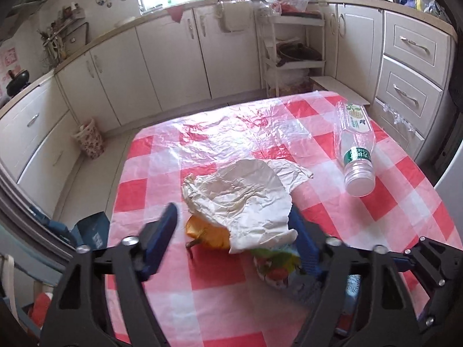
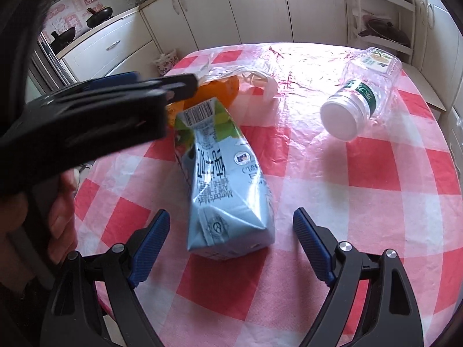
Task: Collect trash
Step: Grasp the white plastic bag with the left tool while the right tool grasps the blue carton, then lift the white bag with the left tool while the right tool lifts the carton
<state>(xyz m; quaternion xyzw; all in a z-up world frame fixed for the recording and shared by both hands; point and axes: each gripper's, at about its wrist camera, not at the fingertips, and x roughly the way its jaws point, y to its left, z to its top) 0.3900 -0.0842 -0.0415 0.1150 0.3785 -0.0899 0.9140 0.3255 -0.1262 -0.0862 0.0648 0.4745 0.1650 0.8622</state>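
Note:
A crumpled white paper (image 1: 246, 196) lies on the red-checked table (image 1: 202, 303), covering an orange peel (image 1: 208, 235) and the end of a squashed blue-green drink carton (image 1: 275, 266). My left gripper (image 1: 234, 231) is open with its fingers either side of the paper and peel. In the right wrist view the carton (image 2: 225, 179) lies between the open fingers of my right gripper (image 2: 231, 231), and the left gripper's body (image 2: 95, 115) reaches in beside the peel (image 2: 214, 92). An empty clear plastic bottle (image 1: 354, 147) lies on its side to the right; it also shows in the right wrist view (image 2: 361, 92).
A clear plastic sheet (image 1: 231, 133) lies flat on the far half of the table. White kitchen cabinets (image 1: 173, 57) line the walls beyond. A patterned waste bin (image 1: 89, 138) stands on the floor left of the table. A white shelf rack (image 1: 292, 46) stands behind.

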